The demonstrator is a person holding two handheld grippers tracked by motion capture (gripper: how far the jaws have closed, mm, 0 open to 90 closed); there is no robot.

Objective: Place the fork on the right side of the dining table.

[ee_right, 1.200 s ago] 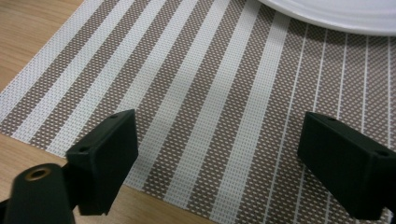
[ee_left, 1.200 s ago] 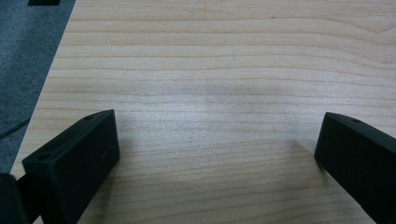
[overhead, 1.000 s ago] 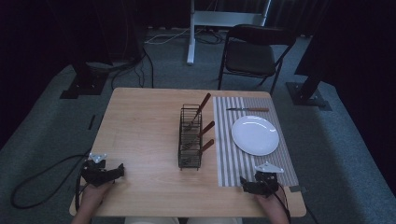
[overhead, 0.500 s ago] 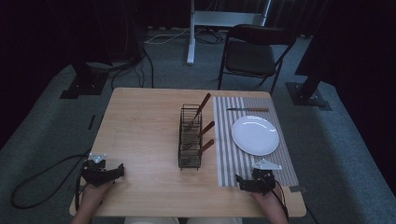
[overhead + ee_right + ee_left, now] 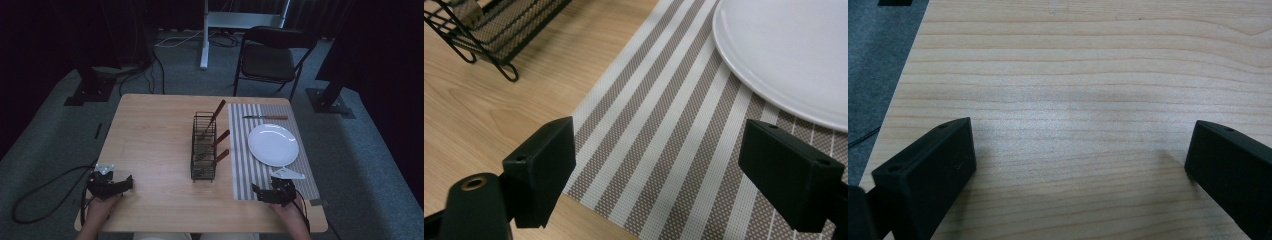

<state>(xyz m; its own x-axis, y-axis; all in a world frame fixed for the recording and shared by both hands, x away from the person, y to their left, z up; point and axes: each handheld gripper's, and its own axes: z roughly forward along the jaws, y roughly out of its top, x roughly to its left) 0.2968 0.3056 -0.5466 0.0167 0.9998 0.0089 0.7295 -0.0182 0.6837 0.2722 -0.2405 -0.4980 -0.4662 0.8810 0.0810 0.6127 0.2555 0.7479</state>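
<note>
Cutlery caddy (image 5: 204,147), black wire mesh, stands mid-table, just left of the striped placemat (image 5: 260,165). Three brown-handled utensils (image 5: 220,137) stick out of it, handles tilted toward the mat; what kind they are can't be told at this size. In the right gripper view the caddy's foot and mesh wall (image 5: 499,30) sit at top left, on bare wood, just off the mat edge.

White plate (image 5: 273,144) lies on the placemat, right of the caddy, nothing on it. A knife (image 5: 265,117) with a brown handle lies flat across the far end of the mat, beyond the plate, apart from it.

Left gripper (image 5: 111,185) rests at the near left corner of the table (image 5: 150,130), held by the left hand (image 5: 97,212). Jaws wide apart in the left gripper view (image 5: 1080,165), bare wood grain between them, holding nothing. Cable (image 5: 45,195) trails off the left table edge to the carpet.

Right gripper (image 5: 272,192) is at the near right, over the near end of the placemat, right hand (image 5: 290,217) behind it. Jaws wide in the right gripper view (image 5: 659,165), striped mat (image 5: 664,150) between them, plate rim (image 5: 774,95) just beyond the right jaw. Holding nothing.

Behind the table: a black folding chair (image 5: 272,57) and a white stand base (image 5: 205,40) on grey carpet.
</note>
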